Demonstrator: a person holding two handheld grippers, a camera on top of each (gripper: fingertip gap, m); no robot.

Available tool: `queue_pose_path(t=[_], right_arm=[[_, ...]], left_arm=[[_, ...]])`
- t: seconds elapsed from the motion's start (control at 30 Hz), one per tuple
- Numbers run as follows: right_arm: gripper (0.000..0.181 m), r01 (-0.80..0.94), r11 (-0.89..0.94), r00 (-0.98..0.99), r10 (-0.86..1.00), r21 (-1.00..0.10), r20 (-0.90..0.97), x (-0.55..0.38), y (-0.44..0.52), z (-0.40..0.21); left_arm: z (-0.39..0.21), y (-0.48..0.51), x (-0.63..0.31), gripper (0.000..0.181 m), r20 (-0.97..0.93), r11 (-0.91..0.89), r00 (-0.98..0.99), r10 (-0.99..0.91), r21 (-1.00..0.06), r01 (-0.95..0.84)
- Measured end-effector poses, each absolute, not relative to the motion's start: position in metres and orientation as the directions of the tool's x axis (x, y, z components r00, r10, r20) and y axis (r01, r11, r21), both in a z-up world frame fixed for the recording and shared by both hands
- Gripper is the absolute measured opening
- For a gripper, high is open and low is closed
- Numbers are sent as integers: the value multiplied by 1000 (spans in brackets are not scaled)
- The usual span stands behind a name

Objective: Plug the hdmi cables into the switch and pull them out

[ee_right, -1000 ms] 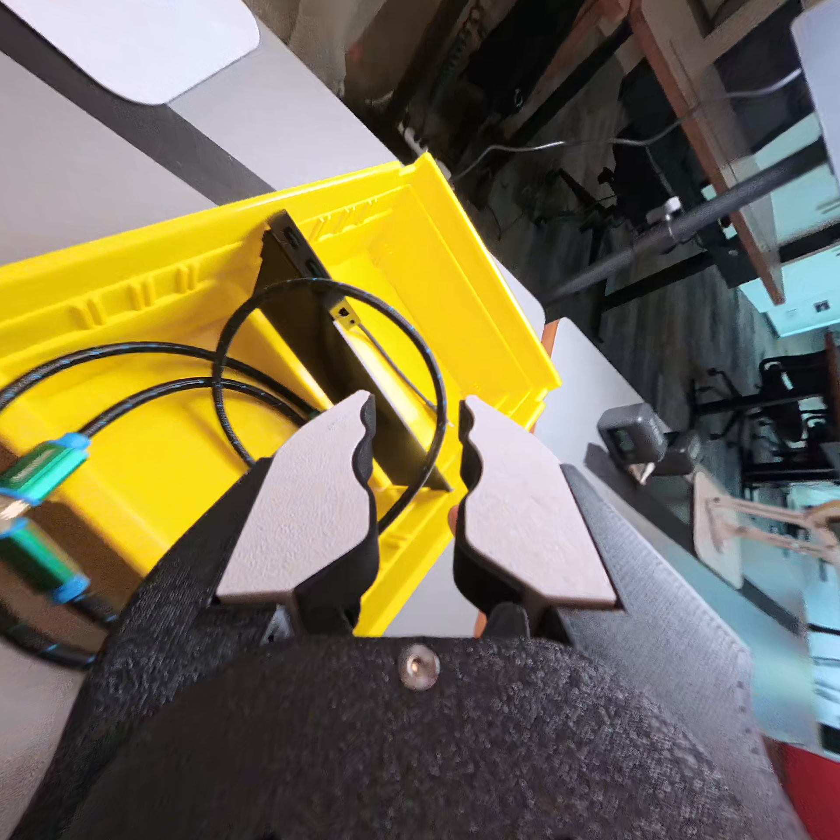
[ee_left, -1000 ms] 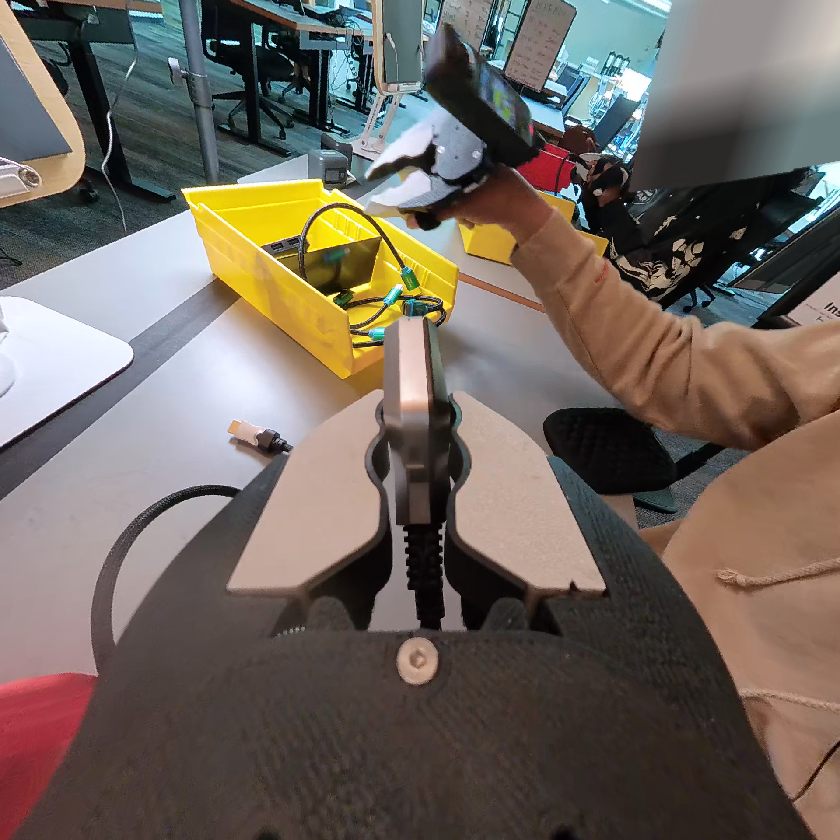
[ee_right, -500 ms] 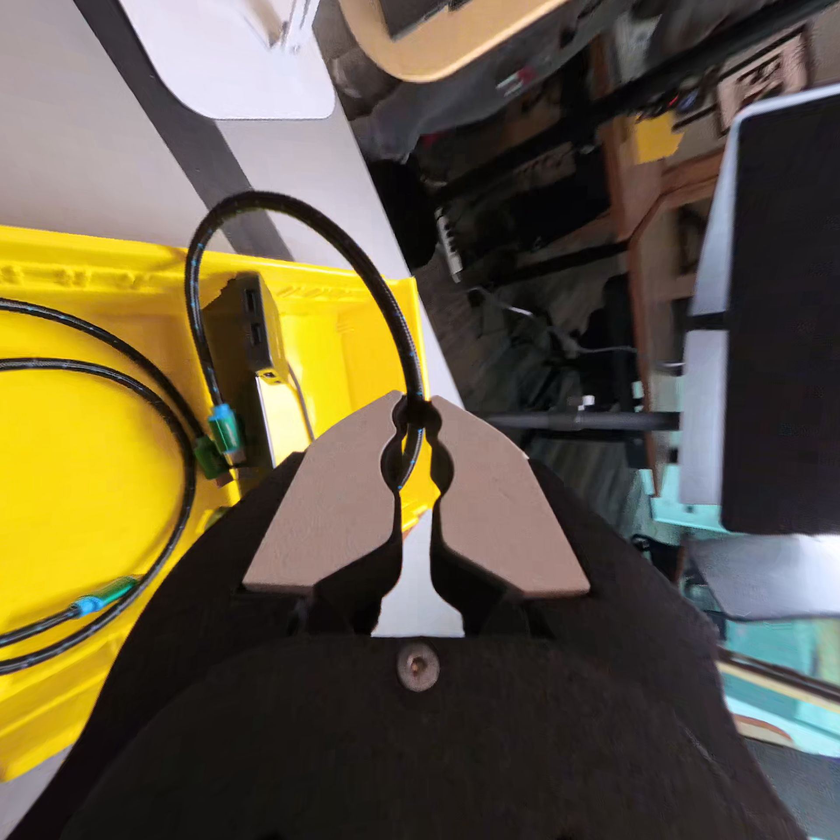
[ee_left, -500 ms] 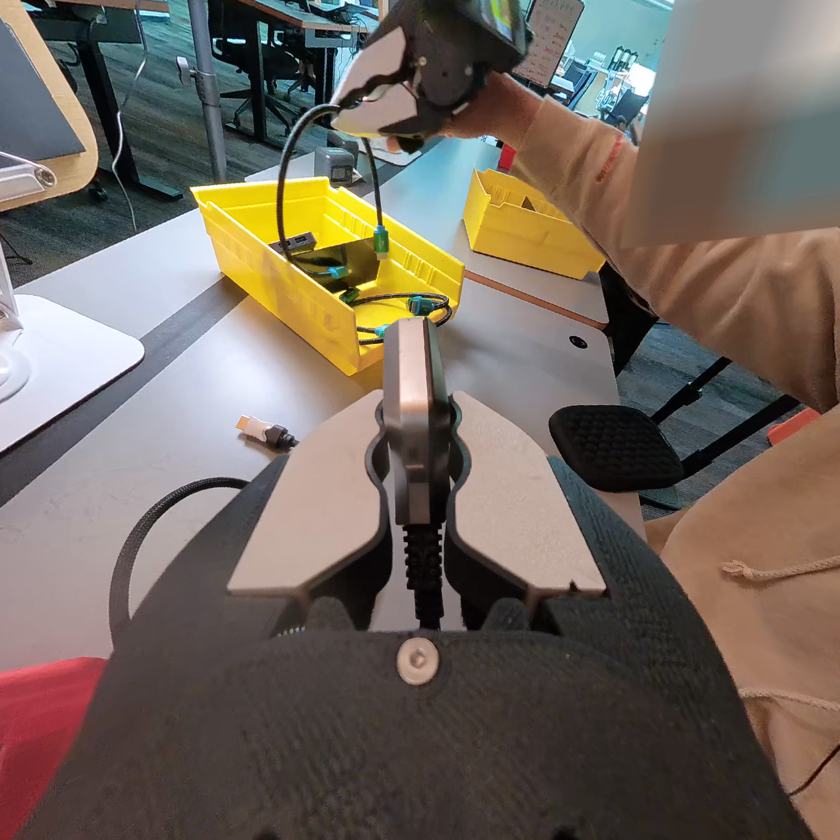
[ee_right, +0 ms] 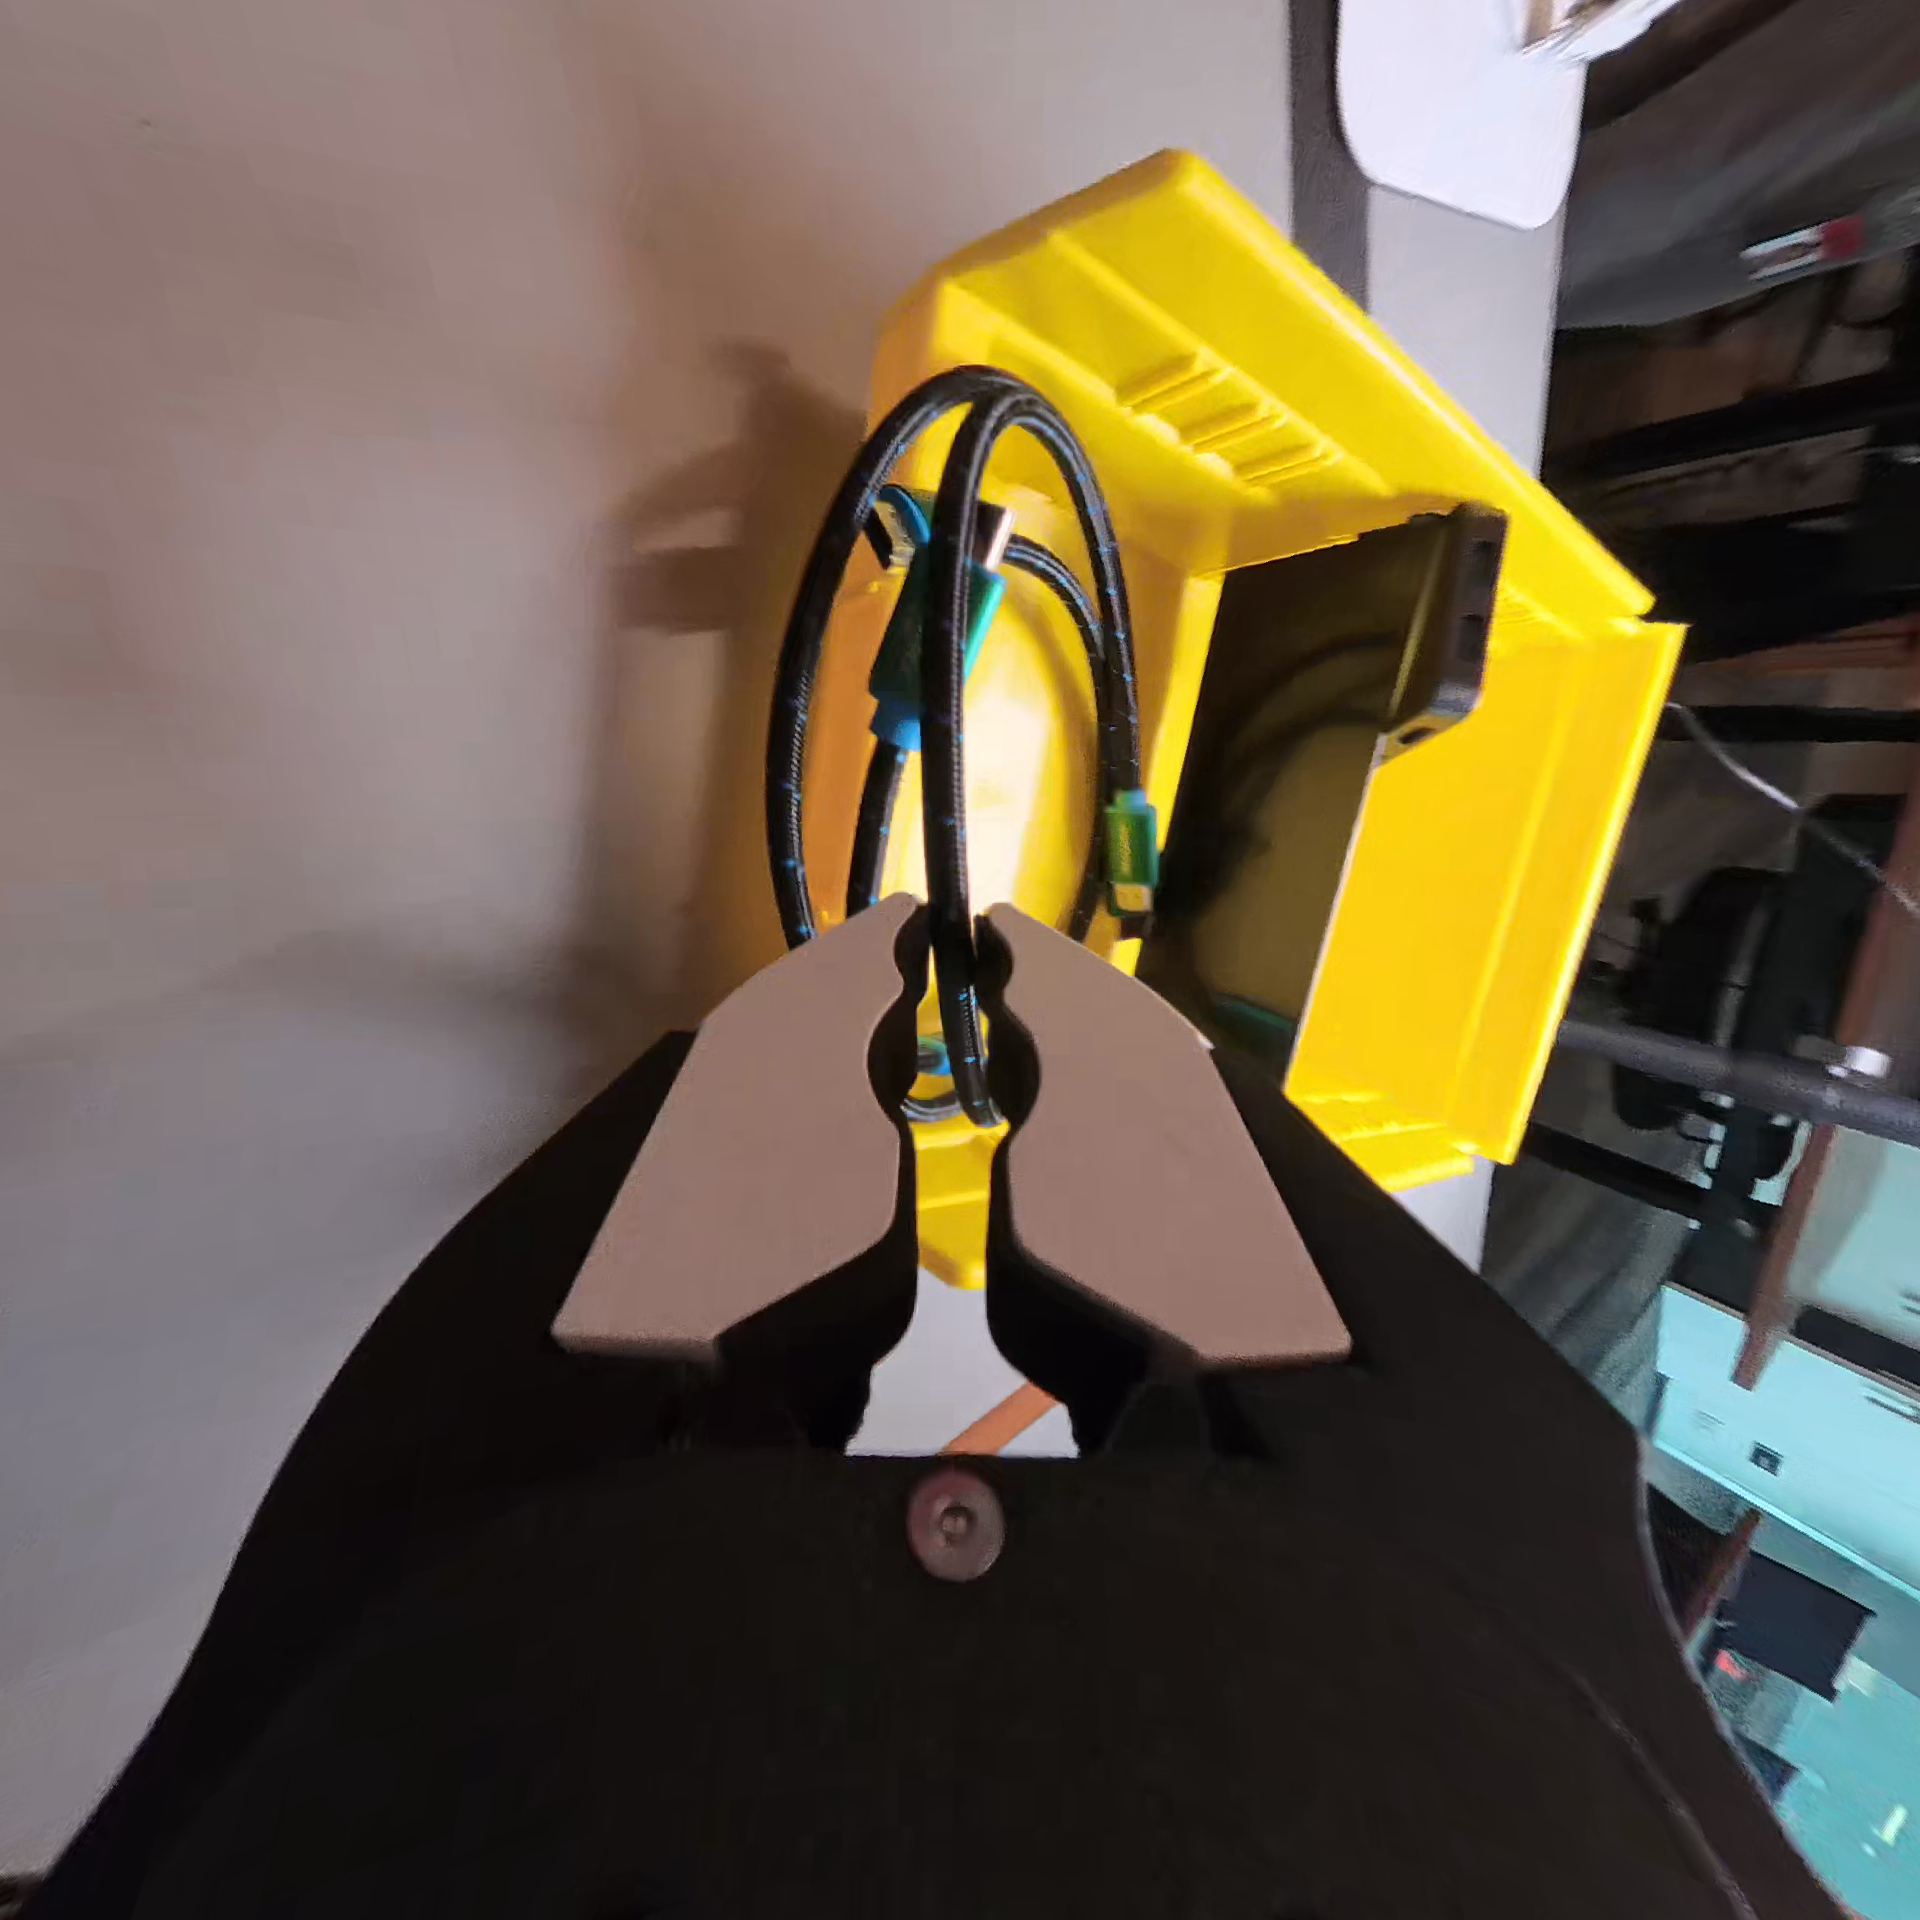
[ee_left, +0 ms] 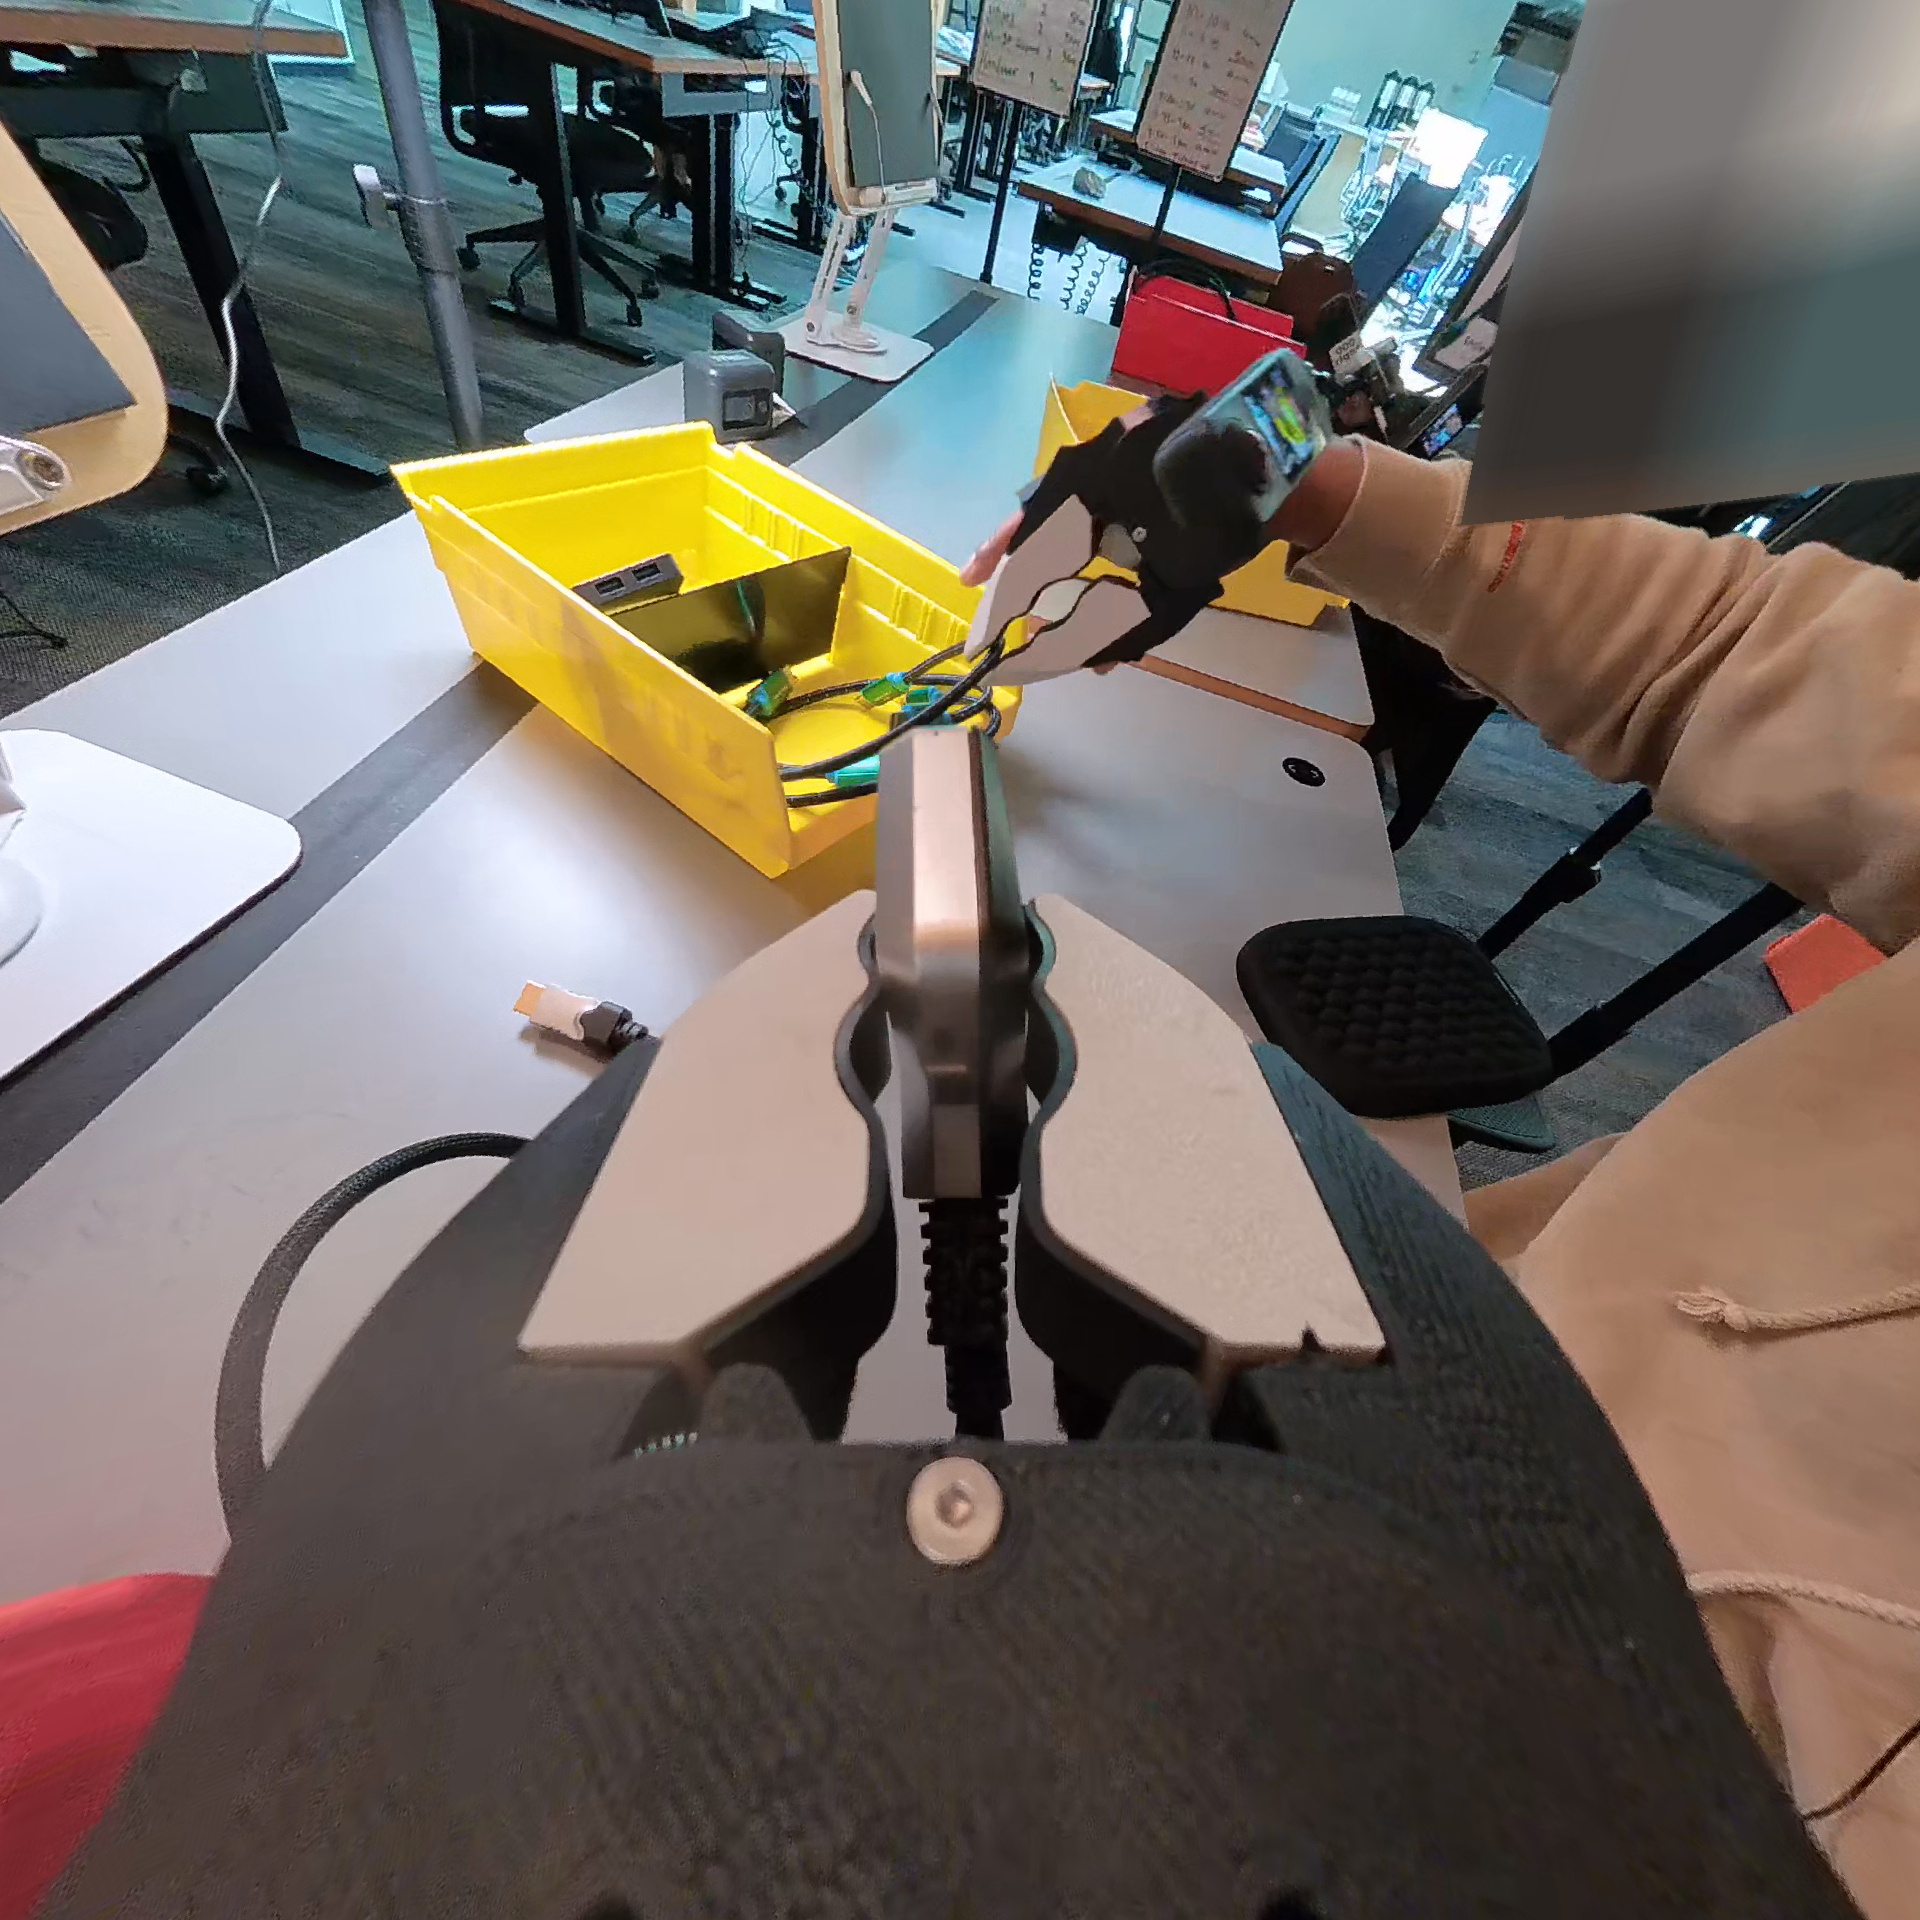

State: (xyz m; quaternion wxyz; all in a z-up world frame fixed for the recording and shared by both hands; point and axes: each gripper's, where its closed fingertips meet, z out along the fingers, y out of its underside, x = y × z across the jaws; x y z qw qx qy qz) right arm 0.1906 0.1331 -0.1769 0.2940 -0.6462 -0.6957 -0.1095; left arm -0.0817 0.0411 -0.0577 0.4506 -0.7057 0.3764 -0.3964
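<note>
My left gripper [ee_left: 948, 925] is shut on the grey flat switch [ee_left: 935, 883], held edge-up above the table, with its black cable running back between the fingers. The switch's plug [ee_left: 571, 1018] lies loose on the table. My right gripper [ee_right: 951, 914] is shut on a black braided hdmi cable [ee_right: 951, 727], whose loops and green connectors [ee_right: 1130, 852] hang over the yellow bin [ee_right: 1403, 416]. In the left wrist view the right gripper [ee_left: 1039, 623] is at the bin's [ee_left: 623, 675] near right end, and more cables [ee_left: 883, 717] lie inside.
A black divider [ee_left: 748, 613] and a small black hub [ee_left: 629, 577] sit in the bin. A white monitor base [ee_left: 104, 883] is at the left. A second yellow bin [ee_left: 1288, 603] and a red box [ee_left: 1195, 332] stand behind. A chair armrest [ee_left: 1392, 1008] is off the table's right edge. My right fingertips sit around 30 cm from my left ones. From either gripper's tips it is about 25 cm to the switch's plug [ee_left: 571, 1018].
My right gripper went from open over the bin to shut on a cable, lifted it high, then swung down to the bin's near end. The left gripper stayed put.
</note>
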Motion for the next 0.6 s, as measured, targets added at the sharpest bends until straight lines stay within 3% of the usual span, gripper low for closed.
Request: queue_pose_path(t=[0.1,0.2,0.27,0.47,0.6], right_arm=[[7,974,83,12,912,-213,410,179,130,-197],[9,987,68,-6,921,-146,390,173,137,-208],[33,986,27,40,918,-163,394,166,139,-197],[48,714,140,89,954,-686,288,60,83,-105],[54,574,176,-33,981,-799,193,-2,36,-86]], left_arm=[[-57,38,-79,22,210,-303,400,-892,-935,-185],[-58,36,-79,22,201,-298,402,-893,-935,-194],[-59,36,-79,22,197,-296,403,-894,-934,-200],[-67,37,-67,22,223,-311,360,-906,-927,-209],[-63,19,-45,22,201,-267,275,-940,-936,-229]])
